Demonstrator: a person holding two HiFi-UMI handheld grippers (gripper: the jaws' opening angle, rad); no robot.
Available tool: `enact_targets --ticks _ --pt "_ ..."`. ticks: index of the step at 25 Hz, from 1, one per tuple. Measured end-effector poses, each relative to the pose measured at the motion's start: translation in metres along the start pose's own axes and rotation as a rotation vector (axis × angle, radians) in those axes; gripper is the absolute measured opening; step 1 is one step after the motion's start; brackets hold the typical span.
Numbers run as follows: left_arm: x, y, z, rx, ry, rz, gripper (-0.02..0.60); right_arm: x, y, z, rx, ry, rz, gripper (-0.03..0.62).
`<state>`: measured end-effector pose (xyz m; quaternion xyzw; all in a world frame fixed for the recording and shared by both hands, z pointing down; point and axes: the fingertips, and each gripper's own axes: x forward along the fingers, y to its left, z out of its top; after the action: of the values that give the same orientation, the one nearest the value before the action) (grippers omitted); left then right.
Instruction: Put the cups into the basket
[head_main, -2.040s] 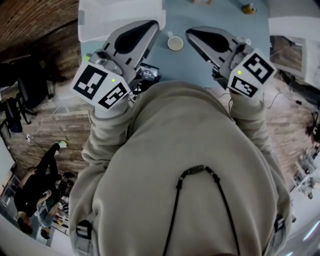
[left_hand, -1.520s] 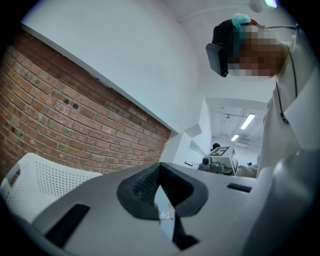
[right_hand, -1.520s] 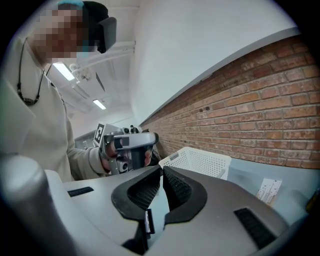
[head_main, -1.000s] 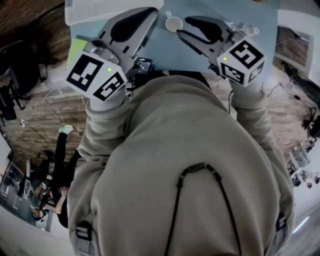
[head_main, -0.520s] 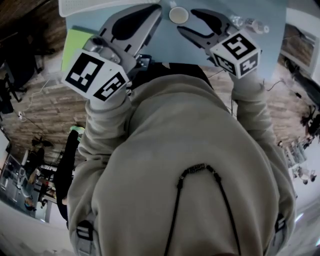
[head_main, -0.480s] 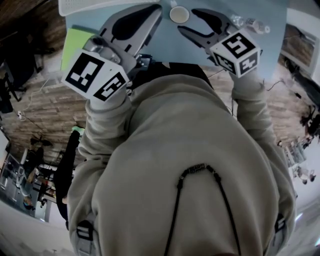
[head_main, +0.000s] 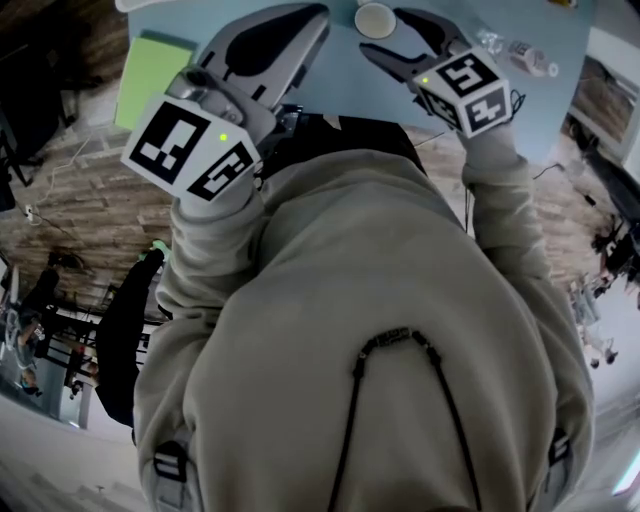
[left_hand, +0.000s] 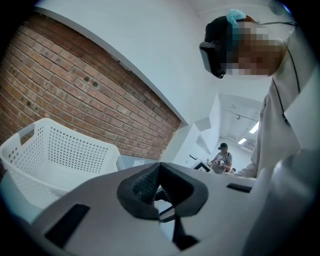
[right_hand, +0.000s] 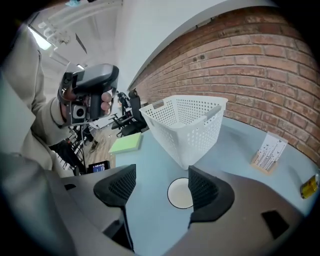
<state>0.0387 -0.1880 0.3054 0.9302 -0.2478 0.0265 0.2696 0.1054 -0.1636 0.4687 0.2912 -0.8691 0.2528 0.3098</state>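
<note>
Evidently we are on the reach for a cup, with nothing gripped yet. Our left gripper hangs idle with its jaws pressed together on nothing, and the white basket stands off to its left. The white cup stands upright on the blue table, just in front of the basket. Our right gripper points at it, jaws opening, with the cup just ahead of the gap and nearer the right pad. No pad touches it. Next, we judge, we should push forward until the pads straddle the cup wall, centre it, close, then lift over the basket rim.
</note>
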Motion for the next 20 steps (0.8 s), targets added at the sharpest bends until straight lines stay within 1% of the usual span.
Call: enact_targets --ticks 4,14,18,20 --pt "-0.006 0.008 -0.005 -0.016 0.003 0.02 -0.005 0.012 -0.003 0.0 0.082 -0.017 0.03 0.331" --pt "-0.01 0.013 -0.024 -0.049 0.007 0.055 -0.005 0.022 -0.028 -0.025 0.1 0.041 0.003 0.337" --pt "-0.011 0.013 -0.027 -0.059 0.006 0.057 -0.005 0.024 -0.037 -0.031 0.116 0.049 -0.005 0.337" --pt "-0.011 0.015 -0.029 -0.057 0.007 0.062 -0.005 0.027 -0.042 -0.036 0.107 0.063 -0.015 0.337"
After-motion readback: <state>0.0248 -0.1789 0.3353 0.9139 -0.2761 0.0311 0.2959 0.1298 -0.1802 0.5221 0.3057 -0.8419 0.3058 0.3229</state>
